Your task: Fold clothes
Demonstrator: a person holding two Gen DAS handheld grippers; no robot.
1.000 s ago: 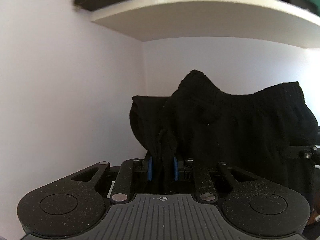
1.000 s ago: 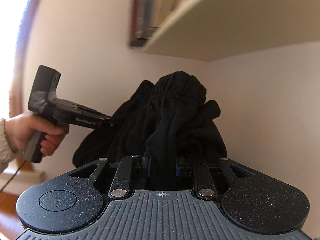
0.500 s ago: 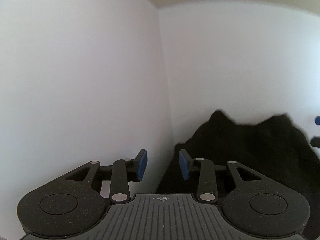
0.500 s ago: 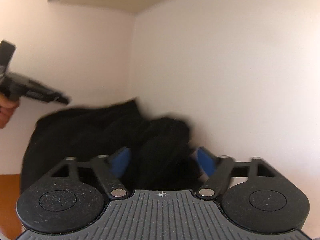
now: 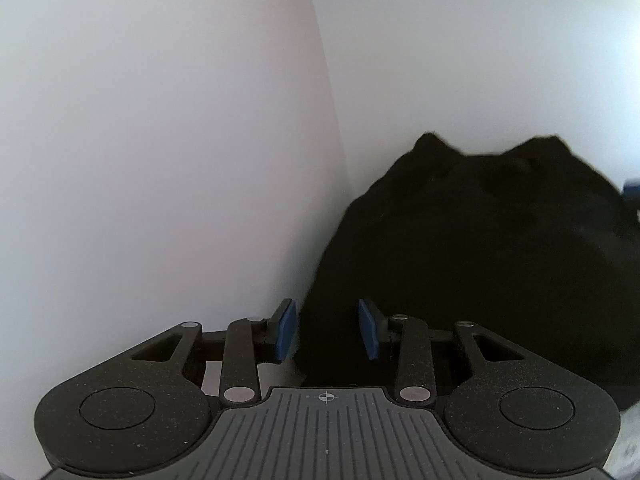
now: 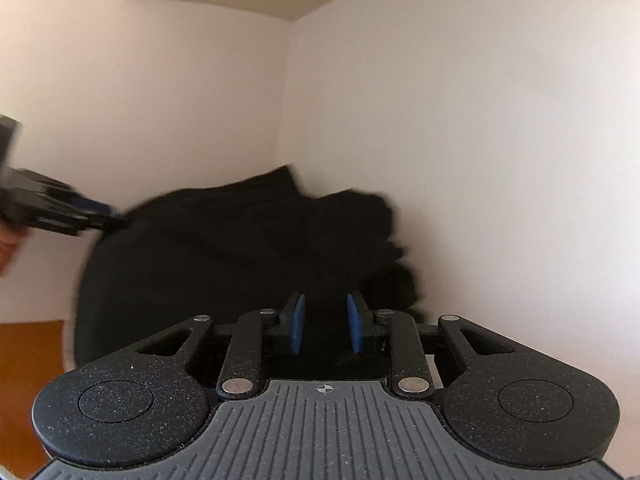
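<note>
In the wall corner [image 5: 320, 80], the black garment [image 5: 480, 260] lies bunched, folding unfinished; left gripper [image 5: 328, 330] spread, empty; right gripper [image 6: 326, 326] closing, pads clear of cloth.

Black garment [image 6: 224, 256]: one item, dark knit fabric, crumpled in a loose heap. It lay bunched in the corner where two pale walls met, its upper edge raised in two soft peaks.

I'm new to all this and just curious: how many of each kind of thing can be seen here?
Black garment: 1
Handheld grippers: 2, the left gripper and the right gripper, its jaws closing
Total: 3
</note>
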